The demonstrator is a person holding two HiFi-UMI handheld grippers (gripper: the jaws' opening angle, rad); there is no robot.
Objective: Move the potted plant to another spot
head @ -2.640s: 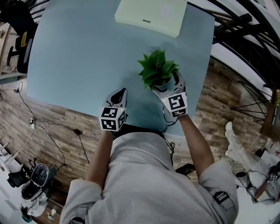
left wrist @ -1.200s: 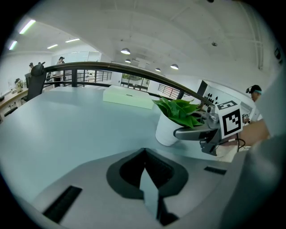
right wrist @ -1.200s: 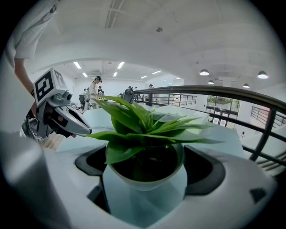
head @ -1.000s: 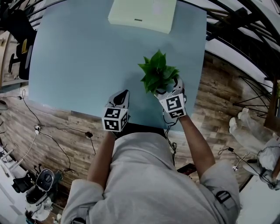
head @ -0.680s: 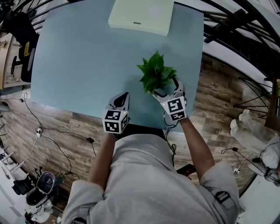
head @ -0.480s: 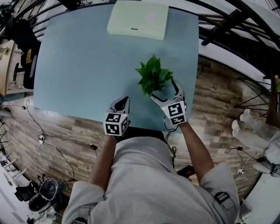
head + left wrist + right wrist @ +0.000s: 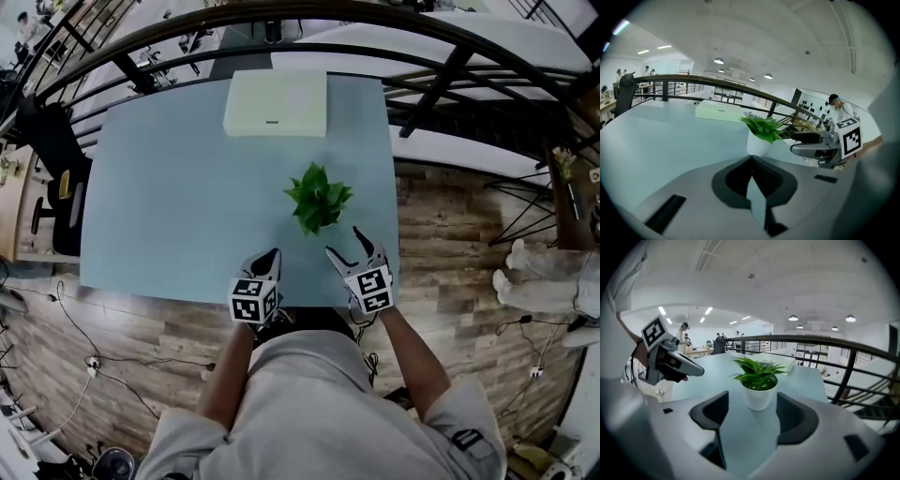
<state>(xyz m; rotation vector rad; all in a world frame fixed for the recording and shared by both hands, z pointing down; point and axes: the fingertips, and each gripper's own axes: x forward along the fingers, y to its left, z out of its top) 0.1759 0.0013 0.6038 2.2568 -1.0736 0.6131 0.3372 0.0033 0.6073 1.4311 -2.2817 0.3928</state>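
**White pot set down on the blue table, right tool loose of it**

Pale blue laminate covers the table (image 7: 169, 206), and the potted plant (image 7: 318, 195) stands upright on it, toward the table's right side and nearer the person's edge than the far one. It is a small white pot with a tuft of green leaves on top.

The right gripper (image 7: 344, 242) sits just on the near side of the pot and points toward it. Its jaws are apart and closing. In the right gripper view the pot stands ahead of the two dark pads, in line with the gap, and neither pad touches it. Only bare tabletop lies between them.

The left gripper (image 7: 272, 255) hangs over the near edge of the table, left of the plant and apart from it. Its jaws are pressed together with nothing in them.

A flat, pale green box (image 7: 275, 103) rests at the far edge of the table, well apart from the plant. Wooden flooring (image 7: 450, 244) shows to the right of the table, and a dark curved railing (image 7: 281, 19) runs beyond it.
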